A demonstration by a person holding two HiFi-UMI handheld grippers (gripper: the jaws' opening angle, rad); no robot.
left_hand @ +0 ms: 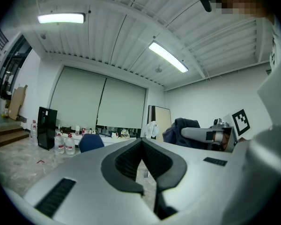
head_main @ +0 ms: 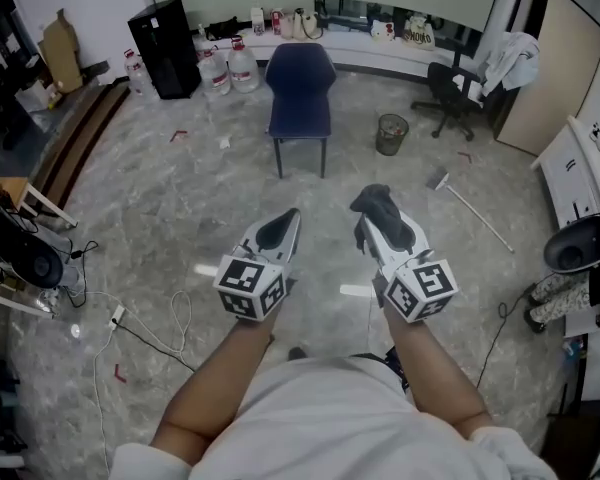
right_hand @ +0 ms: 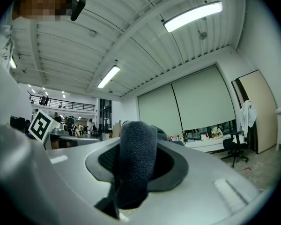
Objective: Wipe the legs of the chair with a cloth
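Right gripper: we held it clenched on the dark cloth, well apart from the blue chair.
Left gripper: jaws pressed together, empty, equally far from the chair.

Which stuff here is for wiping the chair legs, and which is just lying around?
For the job: blue chair, dark cloth, right gripper holding it.
Lying about: water bottles, waste bin, office chair, floor cables.
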